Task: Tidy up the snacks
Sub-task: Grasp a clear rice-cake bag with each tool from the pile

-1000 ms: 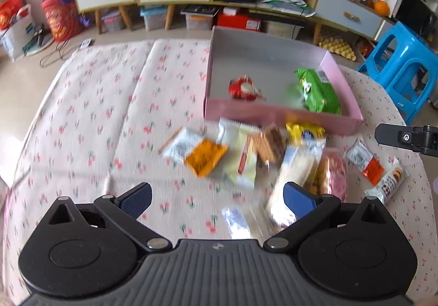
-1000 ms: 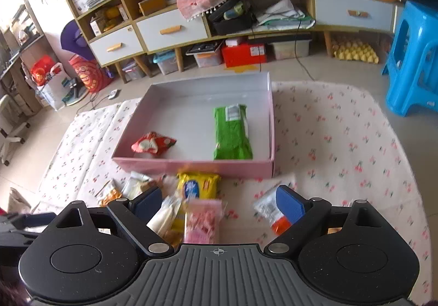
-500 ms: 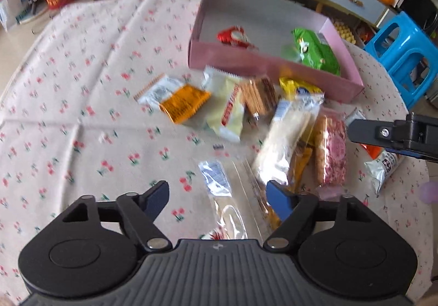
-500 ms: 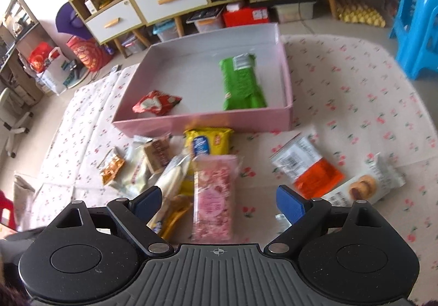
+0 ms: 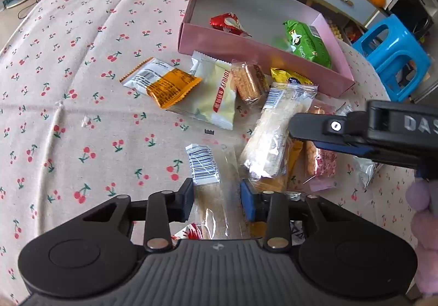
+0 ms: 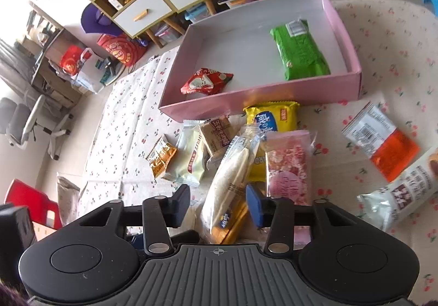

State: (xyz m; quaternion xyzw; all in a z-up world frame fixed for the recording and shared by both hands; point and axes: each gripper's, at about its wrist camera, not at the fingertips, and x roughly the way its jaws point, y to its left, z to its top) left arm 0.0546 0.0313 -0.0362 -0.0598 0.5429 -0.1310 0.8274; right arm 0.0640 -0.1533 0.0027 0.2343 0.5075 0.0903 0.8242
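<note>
Between the half-open left tool's [image 5: 216, 200] pads lies a clear-wrapped bar [image 5: 209, 196], seemingly not yet pinched: light, crinkly, slippery, best taken mid-length. The right tool [image 6: 217, 204], similarly open, straddles a long cake pack [image 6: 232, 183] on the bench [image 5: 82, 87]. Beyond waits the pink box [image 6: 262, 98].

Pink box [image 6: 262, 103]: red packet [image 6: 206, 81], green packet [image 6: 299, 53] flat inside.

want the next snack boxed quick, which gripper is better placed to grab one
Left. The left gripper already straddles the clear packet, pads nearly touching. The right gripper brackets a long white bar, with wider gaps.
</note>
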